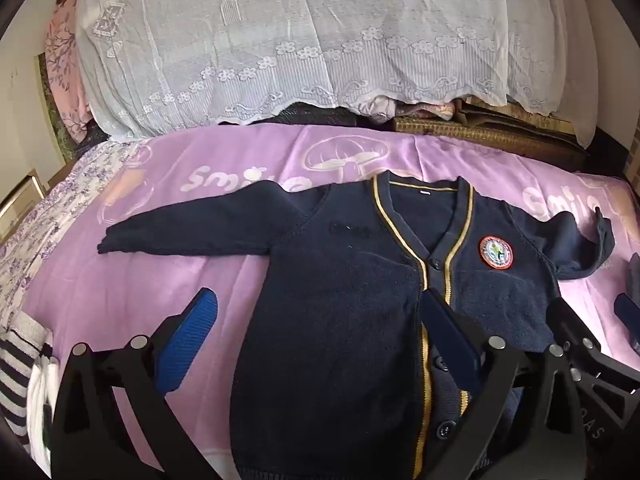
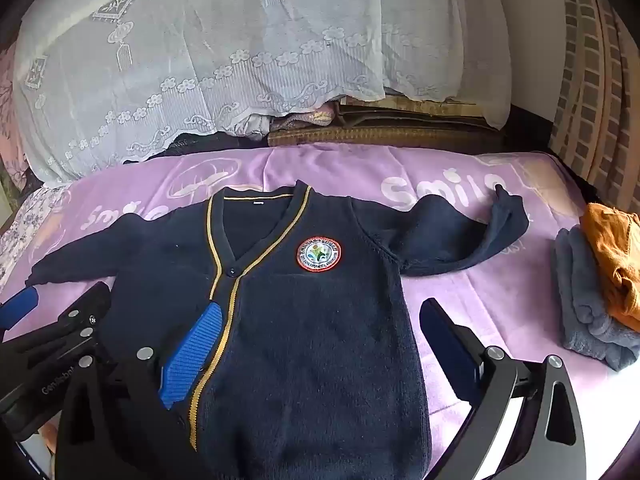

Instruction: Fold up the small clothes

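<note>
Cardigan: hem cut off at bottom edge, both views | badge: lettering too small to read | lace cover: hides the pile beneath, upper frame | grey and orange clothes: cut off at right edge.

One navy cardigan, with two sleeves, one round badge on the chest, two gold stripes along the front opening. Three buttons countable in the left wrist view. One purple blanket, printed with "smile" twice and one mushroom. One white lace cover behind. Two folded pieces at the right: one grey, one orange. One striped garment at the left edge. Two tongs: left, right, four blue pads altogether.
</note>
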`<state>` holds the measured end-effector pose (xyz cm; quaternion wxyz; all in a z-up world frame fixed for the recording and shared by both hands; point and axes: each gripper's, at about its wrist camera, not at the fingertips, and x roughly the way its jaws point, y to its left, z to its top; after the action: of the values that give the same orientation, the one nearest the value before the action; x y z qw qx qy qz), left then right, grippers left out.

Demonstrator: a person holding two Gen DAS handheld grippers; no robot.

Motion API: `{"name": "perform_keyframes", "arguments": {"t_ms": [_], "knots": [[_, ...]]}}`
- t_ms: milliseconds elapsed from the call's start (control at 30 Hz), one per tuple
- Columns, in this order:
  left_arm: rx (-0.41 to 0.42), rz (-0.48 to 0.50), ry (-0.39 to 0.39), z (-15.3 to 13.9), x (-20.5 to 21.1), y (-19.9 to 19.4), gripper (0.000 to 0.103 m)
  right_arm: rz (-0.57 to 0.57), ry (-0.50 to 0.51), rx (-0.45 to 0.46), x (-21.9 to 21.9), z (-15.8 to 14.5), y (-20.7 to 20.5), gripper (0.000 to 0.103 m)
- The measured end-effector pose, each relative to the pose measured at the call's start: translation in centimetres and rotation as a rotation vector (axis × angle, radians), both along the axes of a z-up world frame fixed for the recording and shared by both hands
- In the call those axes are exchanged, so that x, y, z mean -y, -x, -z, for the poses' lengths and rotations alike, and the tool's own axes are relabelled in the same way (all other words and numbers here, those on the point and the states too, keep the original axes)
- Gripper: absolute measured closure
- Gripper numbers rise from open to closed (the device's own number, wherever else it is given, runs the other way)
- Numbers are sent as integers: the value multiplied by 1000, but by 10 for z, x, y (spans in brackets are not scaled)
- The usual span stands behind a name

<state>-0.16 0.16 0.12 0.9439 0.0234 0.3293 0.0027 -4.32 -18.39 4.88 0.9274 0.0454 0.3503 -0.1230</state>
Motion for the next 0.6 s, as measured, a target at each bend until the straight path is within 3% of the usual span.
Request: {"name": "perform_keyframes", "arguments": {"t_ms": [167, 267, 600], "knots": [[28, -31, 100, -3, -13, 9, 4, -6, -13, 12, 10, 3, 2, 3], [-36, 10, 124, 2, -17, 5, 4, -4, 18, 3, 0, 4, 0, 3], [-57, 0, 42, 8, -7, -1, 4, 1, 4, 6, -2, -3, 2, 3]]}}
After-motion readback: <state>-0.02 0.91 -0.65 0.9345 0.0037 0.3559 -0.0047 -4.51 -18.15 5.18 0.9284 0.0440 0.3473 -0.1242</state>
